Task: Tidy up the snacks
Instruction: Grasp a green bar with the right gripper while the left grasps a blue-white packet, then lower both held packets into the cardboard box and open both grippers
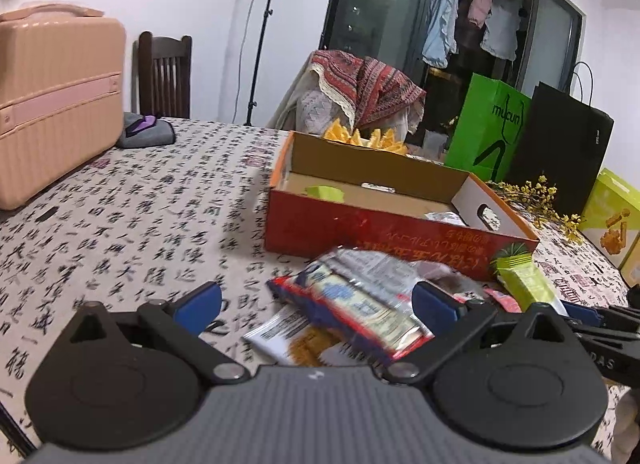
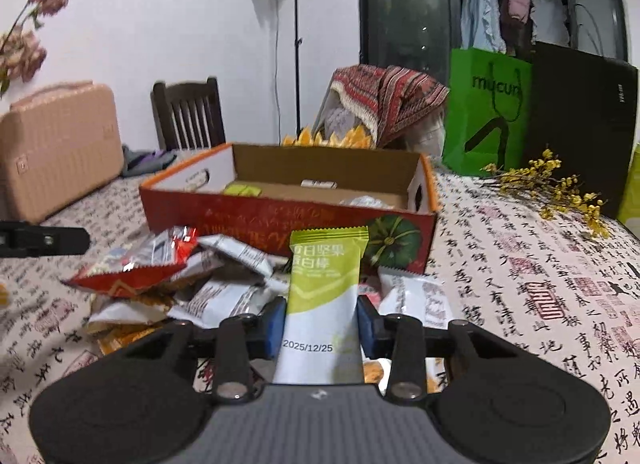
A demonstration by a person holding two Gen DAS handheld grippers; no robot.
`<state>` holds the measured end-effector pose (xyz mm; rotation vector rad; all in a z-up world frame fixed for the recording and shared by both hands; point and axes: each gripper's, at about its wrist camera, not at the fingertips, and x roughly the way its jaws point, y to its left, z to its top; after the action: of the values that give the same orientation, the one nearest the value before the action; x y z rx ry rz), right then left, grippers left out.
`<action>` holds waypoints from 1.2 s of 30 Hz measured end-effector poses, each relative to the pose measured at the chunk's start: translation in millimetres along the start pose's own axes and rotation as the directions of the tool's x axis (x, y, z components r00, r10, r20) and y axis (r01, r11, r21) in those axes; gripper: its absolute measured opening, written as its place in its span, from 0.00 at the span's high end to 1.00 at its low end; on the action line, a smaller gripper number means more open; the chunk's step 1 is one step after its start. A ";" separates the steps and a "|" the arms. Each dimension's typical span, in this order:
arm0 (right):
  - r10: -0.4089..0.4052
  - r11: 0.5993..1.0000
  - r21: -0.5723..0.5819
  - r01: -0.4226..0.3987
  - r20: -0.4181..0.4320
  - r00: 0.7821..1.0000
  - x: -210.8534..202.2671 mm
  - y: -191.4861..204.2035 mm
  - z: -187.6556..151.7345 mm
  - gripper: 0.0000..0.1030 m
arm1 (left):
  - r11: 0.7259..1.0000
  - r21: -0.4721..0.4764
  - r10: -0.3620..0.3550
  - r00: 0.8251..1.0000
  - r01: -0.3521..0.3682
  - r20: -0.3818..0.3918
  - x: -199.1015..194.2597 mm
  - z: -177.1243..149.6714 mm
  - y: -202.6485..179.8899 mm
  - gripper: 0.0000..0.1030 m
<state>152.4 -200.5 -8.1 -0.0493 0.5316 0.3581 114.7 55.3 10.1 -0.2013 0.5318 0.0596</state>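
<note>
Right gripper (image 2: 320, 322) clamps green snack bar (image 2: 326, 288); left gripper (image 1: 316, 308) jaws wide. Orange box (image 2: 288, 220) holds few packets.

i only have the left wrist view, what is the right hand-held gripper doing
Observer: The right hand-held gripper is shut on a green and white bar, both blue pads against its sides.
Operator: any print on it
Observer: Yes, a date is printed on its white lower end, near the gripper body.
Operator: is the bar clear of the pile
Observer: Its top stands in front of the red box; white packets lie on either side below it. Whether it touches them I cannot tell.
Operator: what is already in the box
Observer: A green packet lies near its left end, and something white near the right.
</note>
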 end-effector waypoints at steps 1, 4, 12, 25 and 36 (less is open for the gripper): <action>0.000 1.000 0.011 0.000 0.010 1.000 -2.1 -3.5 0.1 0.65 | 1.000 -0.003 0.002 1.000 -0.002 -0.009 3.0 3.3 -3.3 0.00; -0.006 0.999 0.046 0.005 0.030 1.000 -6.9 -15.4 -1.2 0.65 | 1.000 -0.024 0.015 0.999 -0.016 -0.052 17.7 15.9 -15.6 0.00; -0.047 0.992 0.116 0.040 0.055 0.997 -17.6 -44.9 -6.8 0.65 | 0.992 -0.050 0.107 0.985 -0.114 -0.132 59.6 34.7 -44.4 0.00; -0.044 0.988 0.148 0.036 0.052 0.998 -16.5 -58.3 -13.0 0.65 | 0.977 -0.053 0.195 0.961 -0.208 -0.195 84.5 17.1 -43.7 0.00; -0.030 0.988 0.153 0.023 0.045 0.999 -15.2 -54.9 -14.7 0.65 | 0.985 -0.104 0.112 0.974 -0.134 -0.198 73.5 14.1 -28.9 0.22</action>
<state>152.1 -258.9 -15.6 0.0996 0.5092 0.2908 188.1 30.2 -10.4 -0.2904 0.7338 0.1940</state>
